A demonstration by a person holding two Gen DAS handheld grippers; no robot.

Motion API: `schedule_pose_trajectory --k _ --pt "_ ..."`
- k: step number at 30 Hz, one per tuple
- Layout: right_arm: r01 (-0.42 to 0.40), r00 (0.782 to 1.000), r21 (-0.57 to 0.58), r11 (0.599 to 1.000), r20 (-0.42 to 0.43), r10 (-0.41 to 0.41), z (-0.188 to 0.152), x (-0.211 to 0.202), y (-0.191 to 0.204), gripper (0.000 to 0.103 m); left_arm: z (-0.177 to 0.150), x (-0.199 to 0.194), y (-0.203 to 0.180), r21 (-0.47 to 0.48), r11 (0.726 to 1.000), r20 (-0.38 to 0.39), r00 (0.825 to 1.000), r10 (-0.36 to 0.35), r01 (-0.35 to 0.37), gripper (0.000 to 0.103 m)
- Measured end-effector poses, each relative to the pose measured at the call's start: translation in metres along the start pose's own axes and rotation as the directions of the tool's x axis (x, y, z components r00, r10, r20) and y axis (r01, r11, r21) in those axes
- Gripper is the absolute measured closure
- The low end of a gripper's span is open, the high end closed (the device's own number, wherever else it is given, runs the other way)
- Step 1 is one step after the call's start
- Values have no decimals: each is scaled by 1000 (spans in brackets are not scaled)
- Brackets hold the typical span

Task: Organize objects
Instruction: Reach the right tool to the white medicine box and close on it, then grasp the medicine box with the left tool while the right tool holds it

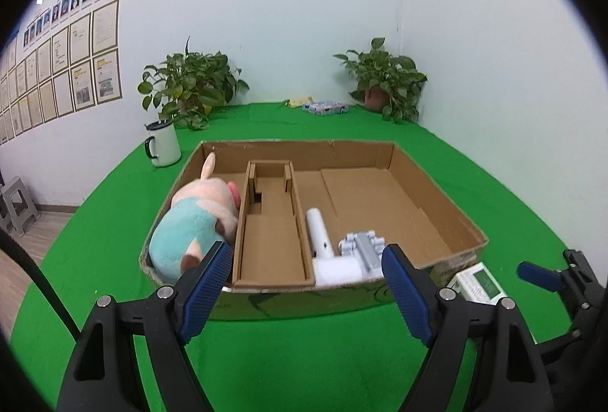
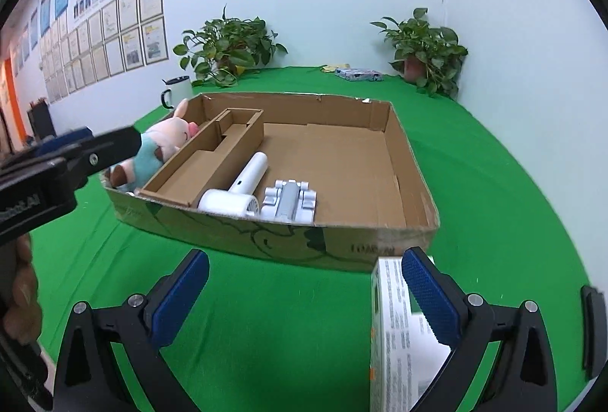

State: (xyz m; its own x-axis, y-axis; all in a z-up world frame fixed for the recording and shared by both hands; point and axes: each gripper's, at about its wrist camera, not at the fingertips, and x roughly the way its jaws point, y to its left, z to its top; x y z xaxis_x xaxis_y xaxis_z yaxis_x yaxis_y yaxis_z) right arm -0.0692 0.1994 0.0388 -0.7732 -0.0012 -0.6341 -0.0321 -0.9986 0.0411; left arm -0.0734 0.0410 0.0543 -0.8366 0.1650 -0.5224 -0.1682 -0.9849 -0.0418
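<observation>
The worktop, covered in green cloth, carries everything. The cardboard box lies in its middle, low and open on top, so that things can be dropped in from above. Inner card walls cut it into compartments, probably to keep each object in its own place.

The plush pig fills the narrow compartment along the box's left wall. It lies on its side, because the space is too tight for it to sit. The middle compartment is empty. In the wide right compartment, the white handheld fan and the grey-white toy car lie side by side against the near wall, so the far part stays free for more things.

The green-and-white carton is still outside the box, on the cloth just before its near right corner. It seems to be the next thing to put away.

The right tongs are spread wide. Their right finger overlaps the carton in the picture, but I cannot tell whether it touches. The left tongs are also spread and hold nothing; they hover before the box's near wall.
</observation>
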Motion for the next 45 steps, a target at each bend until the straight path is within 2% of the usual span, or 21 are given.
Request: schedule_pose_trajectory --k 4,6,9,11,12,13,15,16,20,21,23,24,25,26,30,32,34,36,38,40,45 --pt "-24 999 56 998 -40 26 -27 -11 -39 3 -22 5 10 -11 1000 -52 999 -4 3 22" --pt "20 998 89 996 -66 -14 -37 -13 -57 3 -35 8 15 -31 999 -84 996 -13 10 22" --pt "91 985 95 991 -156 -75 -54 -3 -78 3 -51 13 21 -66 998 -130 991 -24 16 22" --pt "112 970 79 991 -224 -92 -65 10 -84 8 -59 15 22 -67 998 -154 987 -32 22 22" --pt "115 964 78 990 -247 -92 -70 15 -85 17 -62 15 22 -64 998 -160 986 -33 23 22" --pt "113 960 77 991 -264 -89 -74 19 -84 29 -64 15 22 -62 998 -162 986 -35 25 22" --pt "117 955 59 991 -279 -96 -78 25 -77 43 -66 13 23 -64 997 -168 985 -47 37 22" --pt "112 958 40 993 -268 -98 -78 25 -68 43 -67 13 23 -66 997 -173 983 -57 46 22" --pt "-27 961 31 999 -273 35 -76 22 -18 42 -72 13 27 -96 990 -208 971 -121 103 22" --pt "-71 958 29 997 -276 76 -76 21 1 41 -73 14 28 -113 985 -219 963 -155 133 22" --pt "-171 944 49 984 -277 178 -73 20 28 29 -77 16 30 -149 971 -241 946 -219 187 22" --pt "-199 940 54 979 -273 206 -73 18 38 11 -79 19 31 -173 961 -261 930 -257 217 22" --pt "-234 936 52 971 -258 240 -72 15 49 4 -80 23 31 -193 951 -284 914 -289 241 22" --pt "-243 937 37 969 -249 244 -70 13 55 4 -84 28 31 -222 937 -311 892 -329 268 22" --pt "-222 950 -36 974 -234 207 -76 5 66 4 -92 40 28 -291 901 -345 843 -414 323 22" --pt "-191 957 -56 980 -234 173 -81 4 66 4 -96 45 25 -336 873 -346 816 -464 354 22" --pt "-127 969 -119 985 -227 98 -87 2 72 7 -100 49 20 -375 844 -346 787 -510 383 22" --pt "-98 972 -147 984 -226 63 -90 8 71 19 -103 54 17 -400 828 -355 766 -536 394 23" --pt "-100 967 -148 984 -248 61 -92 13 70 27 -106 57 12 -413 820 -370 750 -548 395 23" --pt "-93 966 -148 985 -253 54 -93 18 71 42 -108 59 9 -415 820 -379 745 -549 394 23" --pt "-117 969 -113 987 -230 89 -91 23 69 43 -110 62 7 -427 821 -392 741 -546 379 23"
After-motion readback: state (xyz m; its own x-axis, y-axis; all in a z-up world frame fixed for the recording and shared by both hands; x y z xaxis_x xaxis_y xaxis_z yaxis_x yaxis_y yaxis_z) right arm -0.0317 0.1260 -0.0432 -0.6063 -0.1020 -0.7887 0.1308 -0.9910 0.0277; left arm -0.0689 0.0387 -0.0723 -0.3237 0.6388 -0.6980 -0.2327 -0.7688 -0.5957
